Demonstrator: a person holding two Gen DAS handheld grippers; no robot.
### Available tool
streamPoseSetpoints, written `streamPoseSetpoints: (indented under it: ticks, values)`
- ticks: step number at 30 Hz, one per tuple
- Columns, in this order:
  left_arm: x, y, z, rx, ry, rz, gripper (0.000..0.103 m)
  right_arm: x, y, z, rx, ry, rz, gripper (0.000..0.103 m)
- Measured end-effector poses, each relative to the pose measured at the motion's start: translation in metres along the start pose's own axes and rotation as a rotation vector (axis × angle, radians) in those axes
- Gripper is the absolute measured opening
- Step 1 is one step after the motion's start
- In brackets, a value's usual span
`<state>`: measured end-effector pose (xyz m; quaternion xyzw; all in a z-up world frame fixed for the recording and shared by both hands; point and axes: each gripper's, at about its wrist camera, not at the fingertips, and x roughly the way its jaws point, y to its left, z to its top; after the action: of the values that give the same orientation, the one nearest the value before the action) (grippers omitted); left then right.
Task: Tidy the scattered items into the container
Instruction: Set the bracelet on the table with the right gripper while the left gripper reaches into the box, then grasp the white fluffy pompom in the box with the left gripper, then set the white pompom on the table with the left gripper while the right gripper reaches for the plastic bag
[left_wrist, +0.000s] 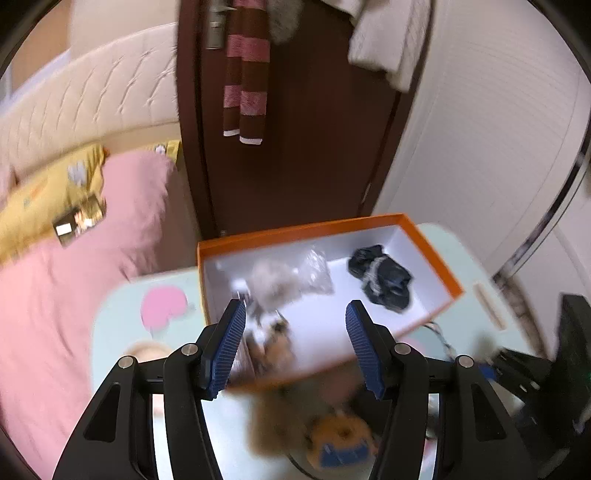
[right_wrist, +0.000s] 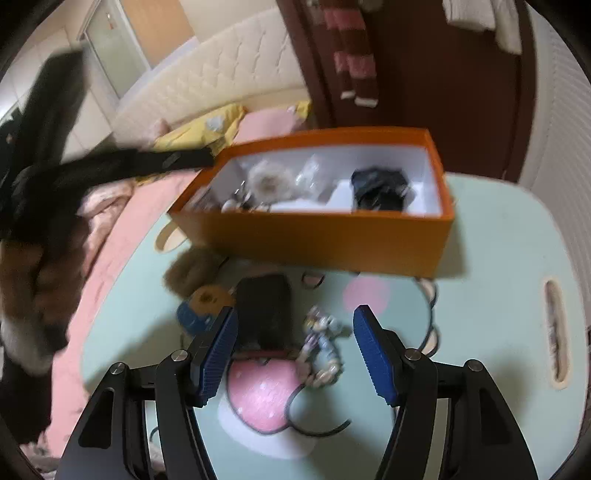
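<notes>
Hovering w/ jaws apart and empty, right gripper (right_wrist: 293, 349) should drop straight onto the beaded charm (right_wrist: 322, 343) — clear of black pouch (right_wrist: 264, 314) — left gripper (left_wrist: 295, 345) also open.

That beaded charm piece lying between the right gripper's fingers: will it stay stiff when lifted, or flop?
The beaded charm looks like small linked pieces, so it will probably dangle. It seems light, and likely to slide on the smooth green table. The right gripper stands open around it.

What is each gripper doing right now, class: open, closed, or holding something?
Left gripper: open, holding nothing, above the orange box.
Right gripper: open, holding nothing, over the small trinkets on the table.
</notes>
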<state>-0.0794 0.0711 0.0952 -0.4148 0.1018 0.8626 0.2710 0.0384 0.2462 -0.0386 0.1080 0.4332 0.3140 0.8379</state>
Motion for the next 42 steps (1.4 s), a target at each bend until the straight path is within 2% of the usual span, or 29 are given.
streamPoseSetpoints:
  ticks: [5,9,13,14,15,18,21,25,32,35,38,42]
  values:
    - [0.051,-0.005,0.022,0.058,0.125,0.072,0.057,0.002,-0.009,-0.006,0.036,0.011,0.012,0.065]
    - [0.090,-0.003,0.029,0.107,0.216,0.138,0.052,-0.002,-0.013,-0.009,0.053,0.011,0.028,0.065]
    - [0.109,-0.006,0.030,0.173,0.268,0.165,0.051,-0.003,-0.018,-0.007,0.072,0.002,0.042,0.065]
    - [0.111,-0.006,0.030,0.173,0.280,0.153,0.046,-0.003,-0.019,-0.007,0.077,0.003,0.046,0.065]
    - [0.113,-0.005,0.030,0.170,0.292,0.135,0.036,-0.002,-0.021,-0.006,0.082,0.004,0.050,0.065]
    - [0.118,-0.007,0.027,0.166,0.307,0.108,0.026,0.000,-0.024,-0.006,0.097,0.006,0.054,0.065]
    - [0.113,-0.011,0.022,0.181,0.279,0.079,0.024,0.000,-0.027,-0.005,0.172,-0.048,0.004,0.065]
    - [0.090,-0.013,0.022,0.156,0.208,0.026,0.024,-0.003,-0.029,-0.004,0.177,-0.049,-0.005,0.065]
    - [0.003,-0.005,0.024,0.088,0.019,-0.064,0.024,-0.008,-0.027,0.000,0.192,-0.072,-0.048,0.065]
    - [-0.027,-0.001,0.005,0.082,-0.025,-0.078,0.024,-0.010,-0.024,0.001,0.190,-0.079,-0.052,0.065]
    - [-0.044,0.009,-0.021,0.051,-0.031,-0.110,0.024,-0.011,-0.020,0.003,0.187,-0.080,-0.047,0.065]
    - [-0.056,0.013,-0.068,0.064,-0.053,-0.045,0.024,-0.011,-0.018,0.009,0.184,-0.062,-0.033,0.065]
